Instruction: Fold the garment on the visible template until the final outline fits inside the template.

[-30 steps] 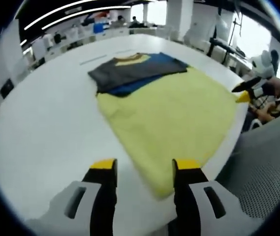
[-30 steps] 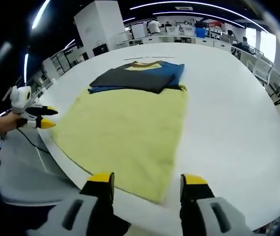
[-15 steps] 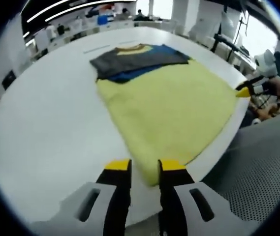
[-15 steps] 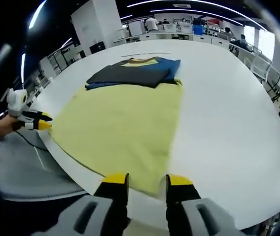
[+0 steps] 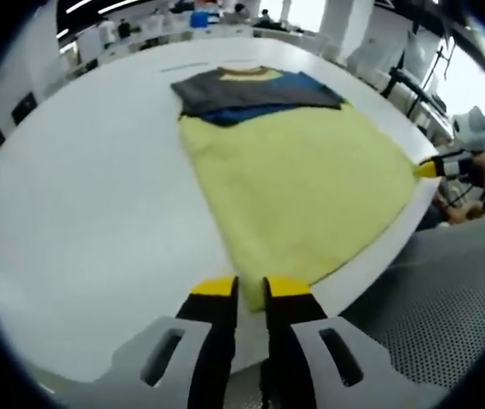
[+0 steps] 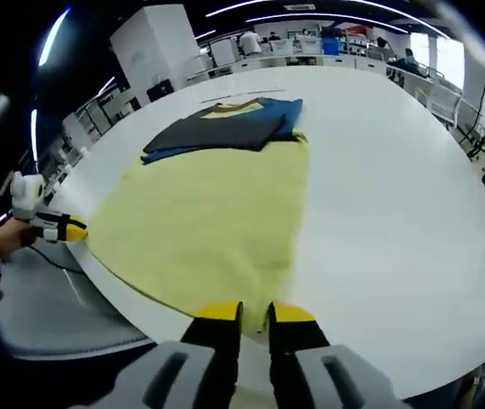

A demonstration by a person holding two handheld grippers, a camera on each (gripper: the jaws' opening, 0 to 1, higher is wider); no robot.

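Both jaws have closed over the last second: a second ago each pair stood wide apart above the near hem, and now the left hand-held gripper [image 5: 251,286] has its yellow tips drawn almost together at the near left corner of the garment [image 5: 310,183], while the right hand-held gripper [image 6: 256,313] shows the same narrow slit at the near right corner. Each appears to have pinched the hem's edge, though the cloth between the tips is too small to make out for certain. The garment lies spread flat on the white bench [image 5: 89,204], its pale yellow body reaching from the near edge, where the hem sits just at the bench's rim, to the far end, where a dark grey and blue section [image 6: 216,129] is already folded across the top. No separate template outline can be made out under the cloth. In the right gripper view the left hand-held gripper appears at the left side of the bench, at the hem. With both near corners seemingly taken, the likely next step is to lift the hem and carry it toward the far end, halving the length; the risk is that a thin pinch slips off one corner.
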